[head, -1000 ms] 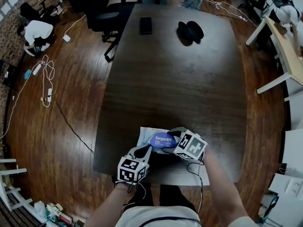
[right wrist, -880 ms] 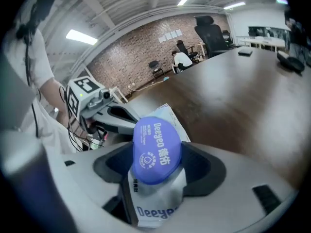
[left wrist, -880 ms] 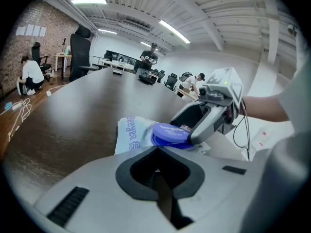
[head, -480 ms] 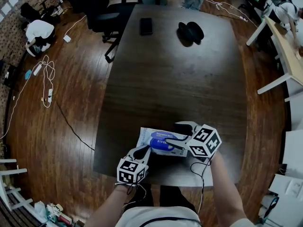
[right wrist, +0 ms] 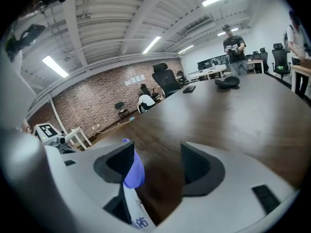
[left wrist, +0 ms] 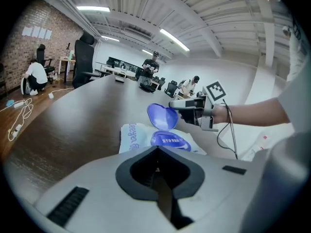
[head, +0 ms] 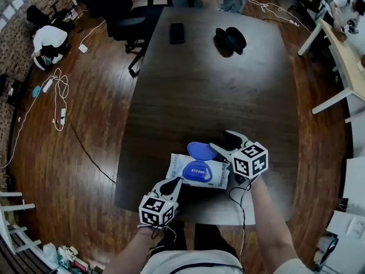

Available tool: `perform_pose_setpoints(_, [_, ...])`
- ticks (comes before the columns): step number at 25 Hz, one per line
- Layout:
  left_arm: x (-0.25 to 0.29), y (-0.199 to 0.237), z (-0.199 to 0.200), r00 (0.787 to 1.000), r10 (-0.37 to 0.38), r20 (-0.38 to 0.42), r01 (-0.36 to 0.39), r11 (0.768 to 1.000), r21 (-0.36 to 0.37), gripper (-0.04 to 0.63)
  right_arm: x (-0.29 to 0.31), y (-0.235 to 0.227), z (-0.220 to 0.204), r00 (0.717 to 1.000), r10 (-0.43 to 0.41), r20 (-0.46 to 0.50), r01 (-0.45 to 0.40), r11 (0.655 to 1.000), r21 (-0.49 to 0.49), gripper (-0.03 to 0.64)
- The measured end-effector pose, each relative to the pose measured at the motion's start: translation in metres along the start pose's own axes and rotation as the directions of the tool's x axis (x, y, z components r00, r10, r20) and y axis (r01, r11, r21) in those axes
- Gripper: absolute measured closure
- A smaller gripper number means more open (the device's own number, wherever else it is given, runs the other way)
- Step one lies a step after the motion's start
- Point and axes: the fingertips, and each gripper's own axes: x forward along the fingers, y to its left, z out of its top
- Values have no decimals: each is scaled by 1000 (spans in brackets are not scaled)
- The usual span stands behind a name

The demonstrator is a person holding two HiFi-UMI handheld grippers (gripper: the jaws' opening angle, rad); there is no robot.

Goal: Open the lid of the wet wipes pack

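The wet wipes pack [head: 181,170] lies flat near the table's front edge, white with a blue oval base [head: 198,170]. Its blue lid [head: 201,150] stands flipped up on the far side; the left gripper view shows the lid [left wrist: 162,116] above the pack [left wrist: 133,137]. My left gripper [head: 173,184] is shut, its tips on the pack's near edge. My right gripper [head: 223,142] is open just right of the raised lid. In the right gripper view the lid [right wrist: 134,171] sits against the left jaw, with the jaws wide apart.
A black phone [head: 176,32] and a black object [head: 230,39] lie at the dark table's [head: 217,90] far end. A black office chair [head: 114,7] stands at the far left. Cables [head: 57,99] trail on the wooden floor. A white desk [head: 342,56] is to the right.
The lid went from lying shut on the pack to standing open. My right gripper moved right and away from the pack's top. The left gripper stayed put.
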Motion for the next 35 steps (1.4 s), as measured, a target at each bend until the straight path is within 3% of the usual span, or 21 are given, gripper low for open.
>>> perform_pose_setpoints(3, [-11, -4, 13, 999, -4, 34, 4, 1000, 9, 594, -2, -5, -4, 999, -47, 14, 46, 999, 25, 324])
perform_pose_setpoints(9, [-42, -14, 43, 991, -21, 130, 17, 999, 35, 594, -36, 28, 11, 992, -36, 124, 29, 998, 60, 327])
perform_pose_setpoints(13, [-71, -26, 64, 979, -45, 200, 34, 998, 60, 594, -80, 68, 28, 974, -51, 221, 39, 998, 57, 328])
perform_pose_setpoints(16, [-97, -38, 79, 966, -63, 251, 46, 996, 75, 594, -115, 109, 37, 961, -54, 272, 46, 998, 35, 399])
perform_pose_setpoints(21, [-138, -52, 92, 944, -104, 313, 71, 991, 116, 594, -155, 174, 33, 950, -64, 304, 74, 997, -24, 400])
perform_pose_setpoints(30, [-192, -67, 93, 914, -170, 369, 108, 977, 184, 594, -197, 239, 8, 922, -118, 368, 134, 991, -18, 443])
perform_pose_setpoints(33, [-206, -73, 90, 904, -189, 383, 116, 972, 204, 594, -207, 251, 0, 909, -154, 388, 165, 986, 4, 494])
perform_pose_setpoints(35, [-213, -76, 87, 900, -201, 388, 126, 970, 208, 594, -214, 256, -8, 900, -187, 394, 196, 980, 18, 584])
